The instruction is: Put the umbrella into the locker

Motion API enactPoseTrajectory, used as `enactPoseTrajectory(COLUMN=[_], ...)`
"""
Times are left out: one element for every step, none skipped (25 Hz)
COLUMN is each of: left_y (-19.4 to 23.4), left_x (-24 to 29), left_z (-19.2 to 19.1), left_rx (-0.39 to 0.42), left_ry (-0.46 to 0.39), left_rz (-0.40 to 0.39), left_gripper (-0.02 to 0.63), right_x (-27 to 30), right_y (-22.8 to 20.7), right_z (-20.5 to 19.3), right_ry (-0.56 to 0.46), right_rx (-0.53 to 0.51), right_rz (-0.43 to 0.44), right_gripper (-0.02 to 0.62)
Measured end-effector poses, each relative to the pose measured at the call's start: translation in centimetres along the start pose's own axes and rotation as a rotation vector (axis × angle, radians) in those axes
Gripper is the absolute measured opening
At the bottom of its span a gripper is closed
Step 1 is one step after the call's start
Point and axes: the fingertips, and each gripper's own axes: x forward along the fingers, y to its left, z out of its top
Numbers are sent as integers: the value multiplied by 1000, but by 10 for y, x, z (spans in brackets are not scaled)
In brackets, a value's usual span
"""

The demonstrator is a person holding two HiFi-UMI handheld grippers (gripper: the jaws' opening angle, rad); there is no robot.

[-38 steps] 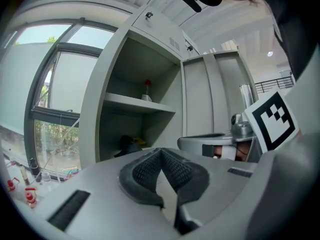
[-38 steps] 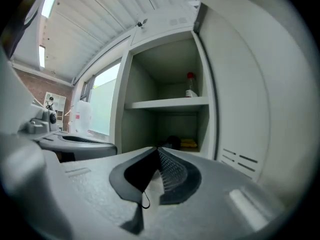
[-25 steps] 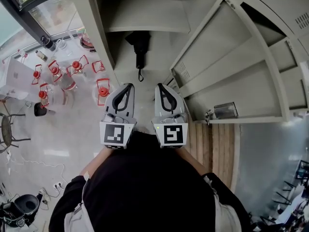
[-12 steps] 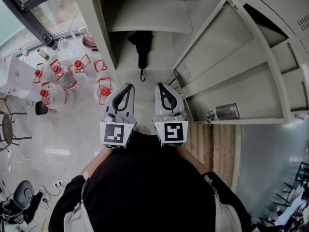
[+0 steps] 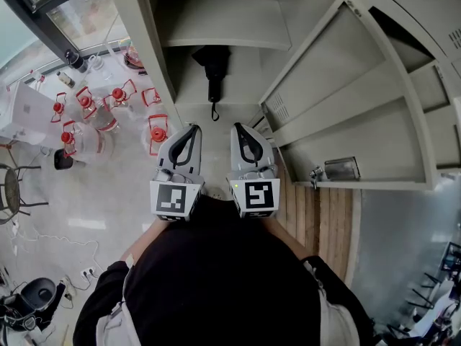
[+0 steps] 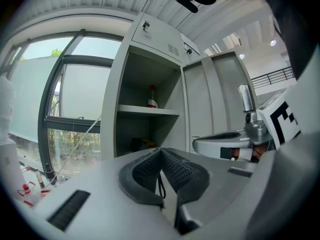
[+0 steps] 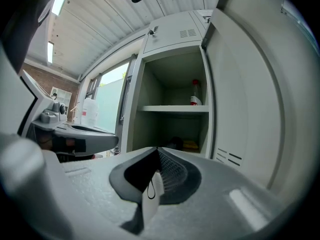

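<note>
Left gripper and right gripper side by side, fingers closed, empty. Straight ahead of the fingers, the black folded umbrella lies inside the open grey metal locker, under its shelf.

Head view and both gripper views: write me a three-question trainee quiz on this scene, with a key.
1. True or false: the umbrella lies inside the locker, under its shelf.
2. The right tongs are: A) open; B) shut and empty; C) shut on the umbrella.
3. Fill in: the red-capped bottle stands ____ the shelf.
Key: 1 true; 2 B; 3 on.
</note>
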Motion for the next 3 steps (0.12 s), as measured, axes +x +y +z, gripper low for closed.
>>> enactPoseTrajectory(left_y=[0,0,0], left_x=[0,0,0], left_z=[0,-1,-1], left_rx=[-2,-4,-6], left_ry=[1,2,3], left_rz=[0,0,-1], left_gripper=[6,6,6], right_x=[1,1,1], right_y=[0,0,0], right_z=[-2,-3,-5], right_ry=[3,6,8], right_rx=[3,7,10], right_rz=[1,2,3], right_gripper=[3,3,3])
